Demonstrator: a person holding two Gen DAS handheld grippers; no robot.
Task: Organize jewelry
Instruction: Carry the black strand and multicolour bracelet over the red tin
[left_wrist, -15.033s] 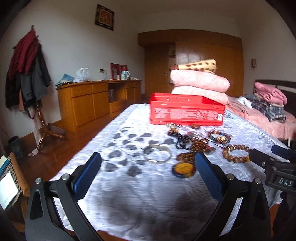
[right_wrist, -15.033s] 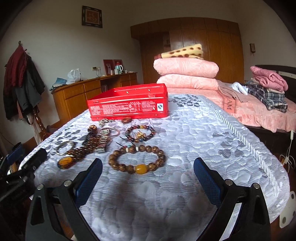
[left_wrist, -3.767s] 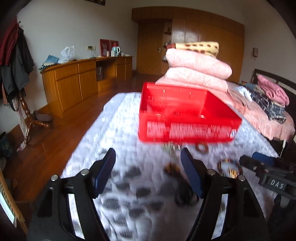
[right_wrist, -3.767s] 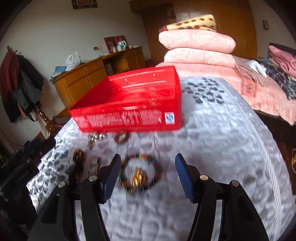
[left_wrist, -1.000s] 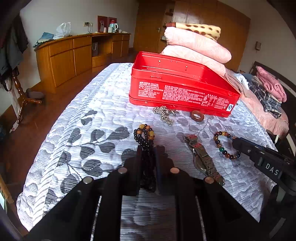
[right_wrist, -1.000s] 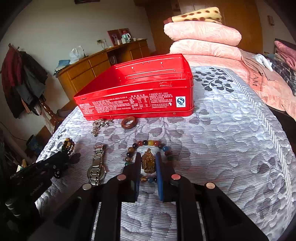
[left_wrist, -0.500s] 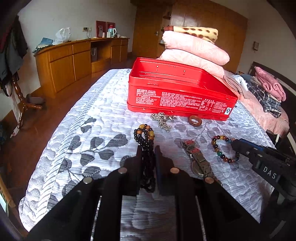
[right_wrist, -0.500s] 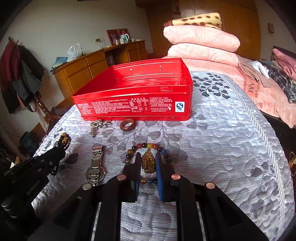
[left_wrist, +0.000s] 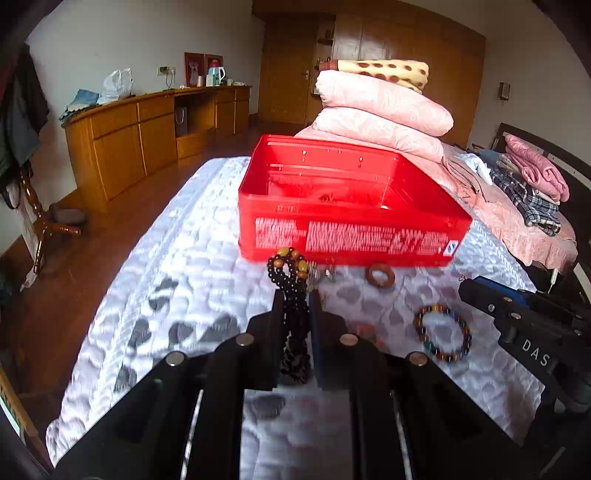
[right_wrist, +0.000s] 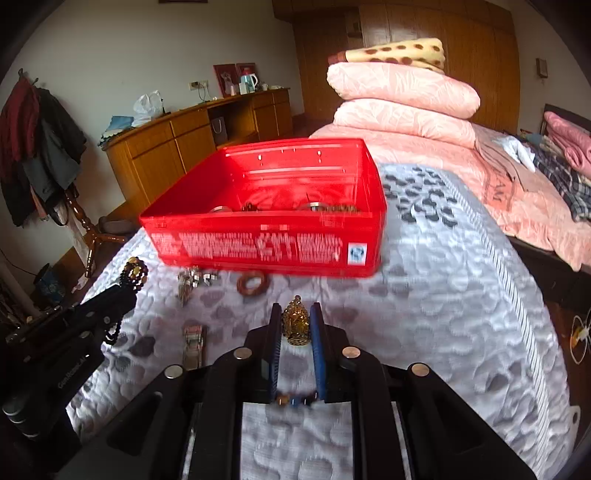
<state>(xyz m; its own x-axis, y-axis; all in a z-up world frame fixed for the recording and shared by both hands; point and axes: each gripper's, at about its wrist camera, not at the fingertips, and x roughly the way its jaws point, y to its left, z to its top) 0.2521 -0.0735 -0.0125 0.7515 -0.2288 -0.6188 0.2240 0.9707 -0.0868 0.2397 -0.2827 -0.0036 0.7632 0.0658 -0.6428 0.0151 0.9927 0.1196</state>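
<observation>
Midway | some pieces in tin (right_wrist: 266, 243) | my left gripper (left_wrist: 295, 314) clamps black beads (left_wrist: 290, 273), right gripper (right_wrist: 295, 325) clamps bracelet (right_wrist: 295, 323) | left on bed: chain (right_wrist: 190, 282), ring (right_wrist: 253, 282), watch (right_wrist: 192, 343)

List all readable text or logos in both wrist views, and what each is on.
"DAS": right gripper body, left wrist view; anything further is cut off.
"GenRobot.AI": left gripper body, right wrist view; small, roughly legible.
White print block on red tin front: blurred, unreadable.
Square logo sticker on tin: unreadable.
Lettering on pink bedspread: unreadable.
</observation>
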